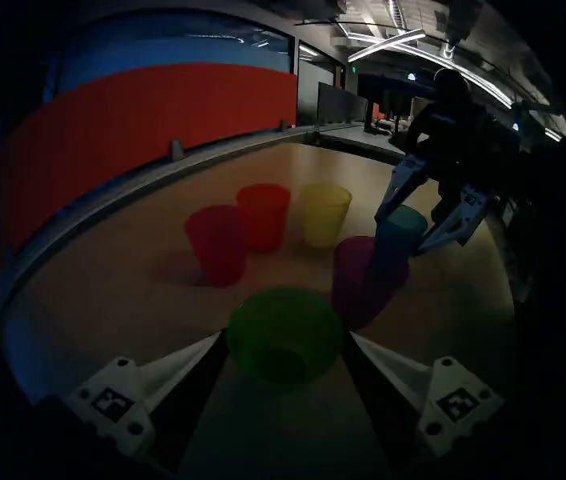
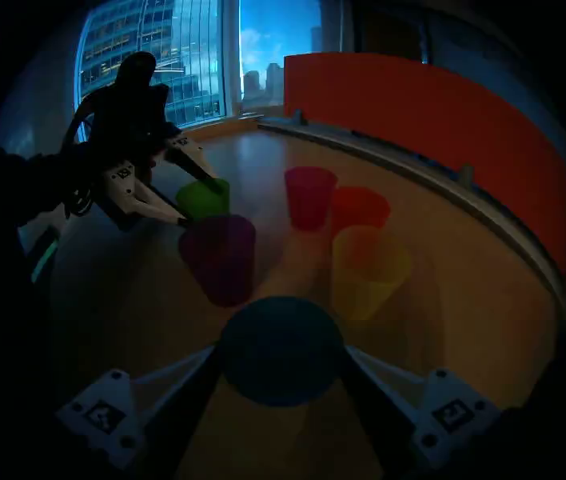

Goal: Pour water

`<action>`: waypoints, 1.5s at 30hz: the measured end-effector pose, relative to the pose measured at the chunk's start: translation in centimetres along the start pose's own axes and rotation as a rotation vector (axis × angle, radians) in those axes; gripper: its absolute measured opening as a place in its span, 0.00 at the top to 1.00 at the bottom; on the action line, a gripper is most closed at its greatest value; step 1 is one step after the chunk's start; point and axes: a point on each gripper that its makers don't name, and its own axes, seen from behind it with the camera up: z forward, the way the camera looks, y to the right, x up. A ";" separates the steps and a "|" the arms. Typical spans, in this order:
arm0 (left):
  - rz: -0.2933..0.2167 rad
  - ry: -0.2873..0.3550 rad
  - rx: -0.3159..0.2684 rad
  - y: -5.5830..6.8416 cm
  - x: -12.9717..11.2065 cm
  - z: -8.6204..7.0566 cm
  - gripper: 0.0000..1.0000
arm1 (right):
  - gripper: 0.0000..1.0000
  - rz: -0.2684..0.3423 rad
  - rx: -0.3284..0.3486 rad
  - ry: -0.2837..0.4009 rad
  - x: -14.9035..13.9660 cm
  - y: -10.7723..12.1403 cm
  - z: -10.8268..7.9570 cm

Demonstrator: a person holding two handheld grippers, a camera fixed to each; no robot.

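Left gripper view: the left gripper (image 1: 284, 340) is clamped on a green cup (image 1: 283, 316), one finger pressed to each side of its wall, low over the wooden table (image 1: 123, 280). From that cup, a purple cup (image 1: 363, 276) stands just beside it at 1 o'clock, a crimson cup (image 1: 217, 240) at 11 o'clock, and farther off an orange-red cup (image 1: 265, 214) and a yellow cup (image 1: 324, 212) stand side by side near 12 o'clock. Out at 2 o'clock the right gripper (image 1: 399, 234) closes on a teal cup (image 1: 401, 228), a person's dark shape behind it. A red panel (image 1: 147, 112) runs along the table's far edge at 10 o'clock. Right gripper view: the teal cup (image 2: 281, 348) sits gripped between the near fingers, with the purple cup (image 2: 221, 256) at 11 o'clock and the yellow cup (image 2: 367, 268) at 1 o'clock. The left gripper (image 2: 203, 204) holds the green cup (image 2: 201, 198) at 11 o'clock, farther off. Water in any cup is too dim to make out.
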 end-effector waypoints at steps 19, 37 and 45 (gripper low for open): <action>-0.008 -0.004 0.003 -0.2 -0.3 0.4 0.14 | 0.00 -0.004 -0.001 0.005 0.2 0.1 0.1; -0.005 0.014 0.008 -0.1 0.3 -0.2 0.14 | 0.09 -0.015 -0.017 0.036 0.7 0.3 0.1; -0.005 0.055 0.029 0.1 1.8 -1.6 0.14 | 0.09 0.000 -0.045 0.117 3.6 0.9 -1.8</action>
